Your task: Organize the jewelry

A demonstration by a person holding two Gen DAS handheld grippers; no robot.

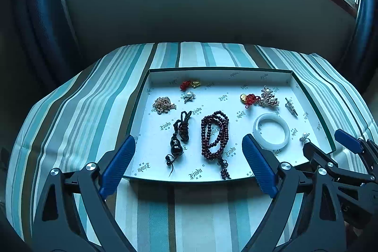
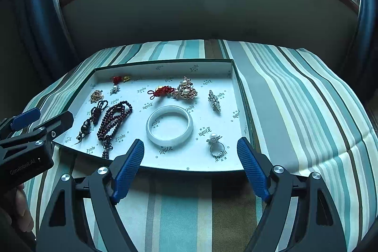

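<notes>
Both grippers, left gripper (image 1: 189, 165) and right gripper (image 2: 190, 168), hang with ribbed blue pads spread wide, empty, touching nothing, at the near rim of a shallow printed tray (image 1: 236, 72) on striped cloth (image 2: 295, 91). Inside lie a smooth white bangle (image 2: 169, 129), a dark bead strand (image 1: 213, 134) running lengthwise toward the camera, a pearl ring (image 2: 216, 144) and a slim brooch (image 2: 214, 100).
</notes>
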